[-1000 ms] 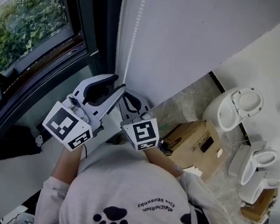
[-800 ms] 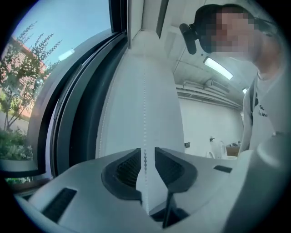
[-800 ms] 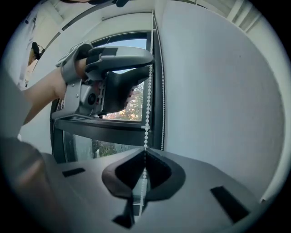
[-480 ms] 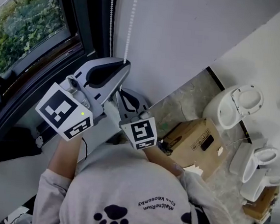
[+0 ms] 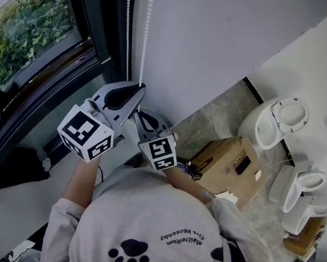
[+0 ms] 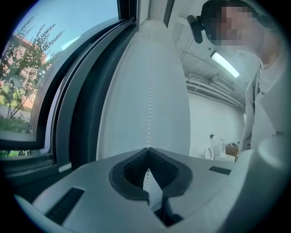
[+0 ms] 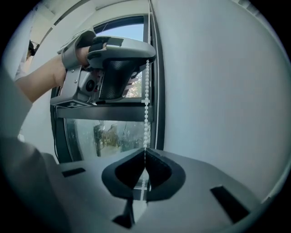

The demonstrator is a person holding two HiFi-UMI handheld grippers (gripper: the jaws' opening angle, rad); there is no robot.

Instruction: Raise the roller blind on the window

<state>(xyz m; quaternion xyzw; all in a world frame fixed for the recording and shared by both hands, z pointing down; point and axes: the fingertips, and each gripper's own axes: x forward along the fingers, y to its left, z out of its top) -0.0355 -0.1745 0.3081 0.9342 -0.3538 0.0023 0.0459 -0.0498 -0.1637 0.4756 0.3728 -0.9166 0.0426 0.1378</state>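
- The person's shirt [image 5: 147, 235] is filling the bottom of the head view, with both forearms reaching up and forward from it.
- The right gripper [image 5: 137, 116] is sitting the lower of the two. Its jaws are pressing fully together on the chain [image 7: 146, 104], and the beads are running straight into the seam between the pads.
- The left gripper [image 5: 139, 87] is sitting just above it and a little further out, with a hand wrapping its handle. Its jaws are also pinching tight on the chain, on the same strand (the right gripper view is showing that strand running taut from one gripper down to the other).
- Above the left gripper, the gripped strand is rising straight up against the white wall [image 5: 230, 36], close beside the dark frame of the window [image 5: 98, 29].
- A second strand is hanging just left of the gripped one, passing the left gripper without touching its jaws.
- Beyond the glass, green shrubs and trees are showing in daylight.
- Far below on the floor, a cardboard box [image 5: 229, 165] is standing near the person's right side, and white toilets [image 5: 273, 124] are lying along the wall past it.
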